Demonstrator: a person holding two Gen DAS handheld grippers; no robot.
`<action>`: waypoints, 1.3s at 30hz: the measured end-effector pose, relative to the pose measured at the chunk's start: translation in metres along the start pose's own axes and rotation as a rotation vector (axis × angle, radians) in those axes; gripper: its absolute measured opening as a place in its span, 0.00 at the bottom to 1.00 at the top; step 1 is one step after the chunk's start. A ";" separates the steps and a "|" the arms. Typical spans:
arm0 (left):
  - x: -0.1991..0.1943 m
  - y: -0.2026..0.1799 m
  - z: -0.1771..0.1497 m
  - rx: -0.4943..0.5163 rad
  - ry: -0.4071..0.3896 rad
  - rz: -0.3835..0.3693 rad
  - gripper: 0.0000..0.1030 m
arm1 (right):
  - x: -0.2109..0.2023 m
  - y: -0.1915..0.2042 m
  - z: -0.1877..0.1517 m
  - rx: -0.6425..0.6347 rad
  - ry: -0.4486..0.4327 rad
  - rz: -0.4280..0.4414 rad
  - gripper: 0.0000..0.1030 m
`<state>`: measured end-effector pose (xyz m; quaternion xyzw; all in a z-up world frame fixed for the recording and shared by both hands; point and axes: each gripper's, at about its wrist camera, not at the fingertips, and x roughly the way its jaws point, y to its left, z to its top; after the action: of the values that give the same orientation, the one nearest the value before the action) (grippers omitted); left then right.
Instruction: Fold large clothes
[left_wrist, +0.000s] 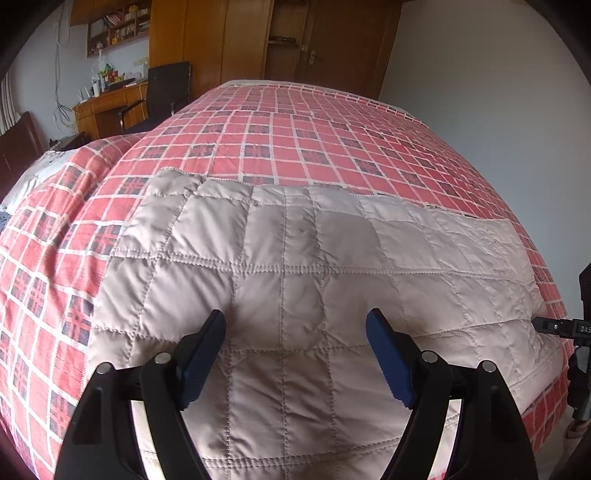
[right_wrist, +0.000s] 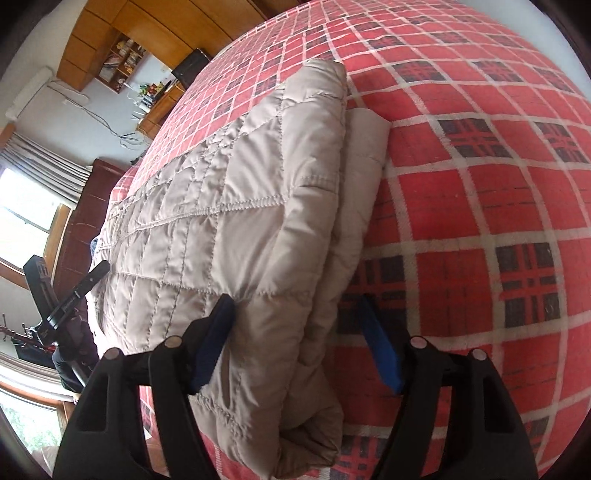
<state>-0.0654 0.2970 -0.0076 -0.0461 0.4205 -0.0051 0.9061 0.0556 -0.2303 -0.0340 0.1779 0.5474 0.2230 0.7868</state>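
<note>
A beige quilted garment (left_wrist: 295, 266) lies folded flat on the bed's red plaid cover (left_wrist: 295, 125). My left gripper (left_wrist: 295, 317) hovers open just over its near middle, with nothing between the blue pads (left_wrist: 201, 358). In the right wrist view the garment (right_wrist: 236, 206) shows its thick folded edge, several layers deep. My right gripper (right_wrist: 295, 301) stands open astride that edge, one finger on the garment's top and the other over the plaid cover (right_wrist: 480, 206). The right gripper's tip (left_wrist: 554, 326) shows at the garment's right end. The left gripper (right_wrist: 92, 277) appears at the far left.
A plaid pillow (left_wrist: 92, 166) and a dark headboard (left_wrist: 18, 147) lie to the left of the bed. Beyond stand a wooden desk (left_wrist: 107, 107), a black chair (left_wrist: 166, 92) and wardrobes (left_wrist: 258, 37). A window (right_wrist: 26, 221) with curtains is at the left.
</note>
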 end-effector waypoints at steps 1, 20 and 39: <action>0.001 0.000 0.000 0.001 0.000 0.000 0.77 | 0.000 0.000 0.000 -0.003 0.003 0.008 0.62; -0.004 -0.005 -0.001 0.003 -0.014 -0.016 0.79 | -0.055 0.025 0.015 -0.011 -0.125 0.210 0.13; 0.005 -0.014 -0.009 0.062 0.001 -0.041 0.79 | -0.007 -0.024 0.005 0.098 -0.021 0.089 0.18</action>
<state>-0.0682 0.2821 -0.0161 -0.0267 0.4196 -0.0369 0.9066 0.0617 -0.2539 -0.0395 0.2426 0.5408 0.2286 0.7723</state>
